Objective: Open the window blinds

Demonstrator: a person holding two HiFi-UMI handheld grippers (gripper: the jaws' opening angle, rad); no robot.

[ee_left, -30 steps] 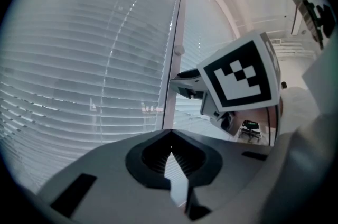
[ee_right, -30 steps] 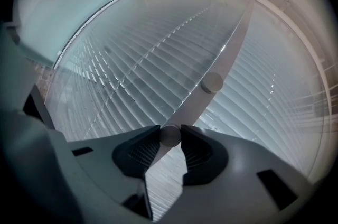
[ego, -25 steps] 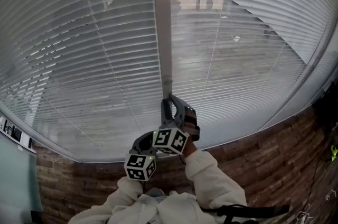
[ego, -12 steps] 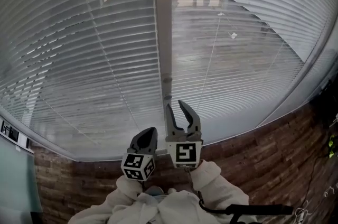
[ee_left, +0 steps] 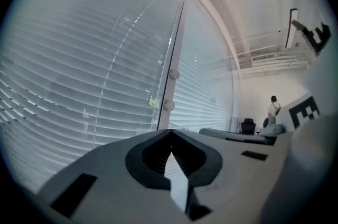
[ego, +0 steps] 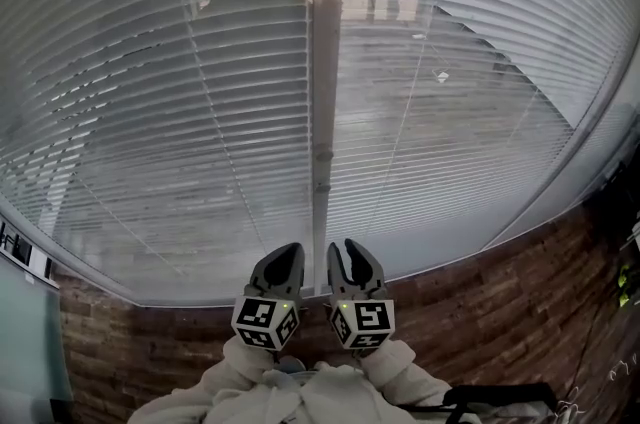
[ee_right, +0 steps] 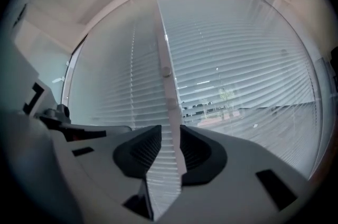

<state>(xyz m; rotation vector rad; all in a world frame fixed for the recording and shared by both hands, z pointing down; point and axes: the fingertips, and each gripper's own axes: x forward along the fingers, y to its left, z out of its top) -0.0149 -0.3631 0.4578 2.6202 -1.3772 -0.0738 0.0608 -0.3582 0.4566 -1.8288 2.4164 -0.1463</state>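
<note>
Blinds point(ego: 170, 102): filling the upper frame, slats tilted enough to show the yard beyond; judged largely opened.
Wand point(ego: 320, 212): hanging free down the centre, just above both tools, gripped by neither.
Left tool point(ego: 283, 257): lower centre, jaws closed on nothing, idle beside its partner.
Right tool point(ego: 352, 252): just right of it, jaws parted and closing, empty; aimed level at the wand, likely kept ready for another twist.
</note>
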